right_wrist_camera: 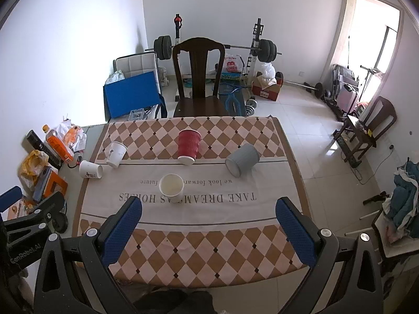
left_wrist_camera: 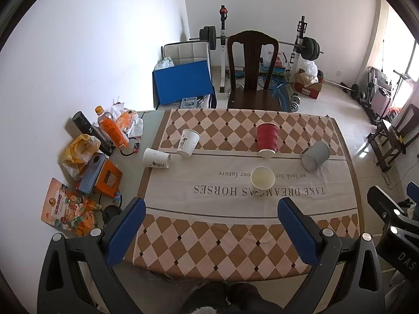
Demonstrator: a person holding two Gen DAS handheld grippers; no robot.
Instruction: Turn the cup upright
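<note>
Several paper cups sit on the checked tablecloth [left_wrist_camera: 235, 240]. A white cup [left_wrist_camera: 262, 178] [right_wrist_camera: 171, 188] stands upright in the middle. A red ribbed cup [left_wrist_camera: 267, 140] [right_wrist_camera: 188, 146] stands upside down behind it. A grey cup [left_wrist_camera: 315, 156] [right_wrist_camera: 242, 159] lies on its side to the right. Two white printed cups [left_wrist_camera: 188, 142] [left_wrist_camera: 156, 158] lie tipped at the left, also in the right wrist view [right_wrist_camera: 116, 154] [right_wrist_camera: 91, 169]. My left gripper [left_wrist_camera: 210, 206] and right gripper [right_wrist_camera: 208, 206] are open and empty, held above the table's near edge.
Clutter lines the table's left side: an orange bottle [left_wrist_camera: 111, 128], a yellow bag [left_wrist_camera: 78, 151], an orange box [left_wrist_camera: 108, 179], snack packets [left_wrist_camera: 68, 209]. A dark wooden chair [left_wrist_camera: 251, 73] stands behind the table. Weights and boxes lie on the floor beyond.
</note>
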